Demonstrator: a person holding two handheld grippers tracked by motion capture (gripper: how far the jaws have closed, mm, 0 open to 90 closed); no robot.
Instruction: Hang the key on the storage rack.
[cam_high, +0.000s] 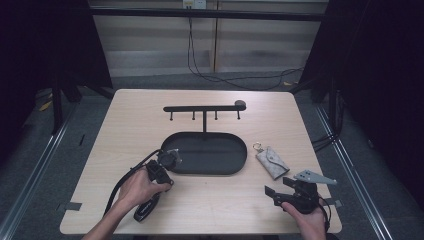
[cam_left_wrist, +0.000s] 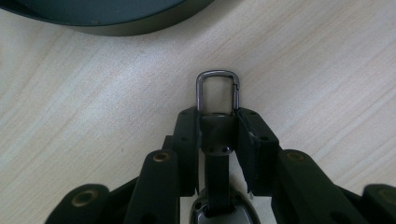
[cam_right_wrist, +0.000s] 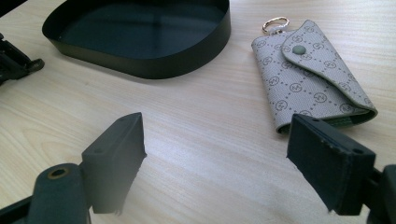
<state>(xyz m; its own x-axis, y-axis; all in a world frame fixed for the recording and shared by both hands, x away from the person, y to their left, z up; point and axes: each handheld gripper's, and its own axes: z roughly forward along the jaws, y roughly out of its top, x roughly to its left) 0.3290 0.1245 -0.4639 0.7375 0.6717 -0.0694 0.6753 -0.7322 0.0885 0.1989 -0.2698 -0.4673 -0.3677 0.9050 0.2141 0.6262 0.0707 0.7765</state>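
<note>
My left gripper (cam_left_wrist: 217, 128) is shut on a black keychain strap; its metal carabiner clip (cam_left_wrist: 217, 88) sticks out past the jaw tips, low over the wood. In the high view the left gripper (cam_high: 168, 159) sits at the left end of the black oval tray (cam_high: 241, 162). Over the front right of the table, my right gripper (cam_high: 278, 187) is open, with nothing between its jaws. A grey patterned key pouch (cam_high: 272, 161) with a gold ring lies just beyond it. In the right gripper view the pouch (cam_right_wrist: 308, 79) is ahead and right of the open right gripper (cam_right_wrist: 215, 154).
A black bar with several hooks (cam_high: 202, 108) stands on a post behind the tray. The tray's wall (cam_right_wrist: 154, 63) rises ahead and left in the right gripper view, and its rim (cam_left_wrist: 116, 28) is at the top of the left gripper view. Cables trail behind the table.
</note>
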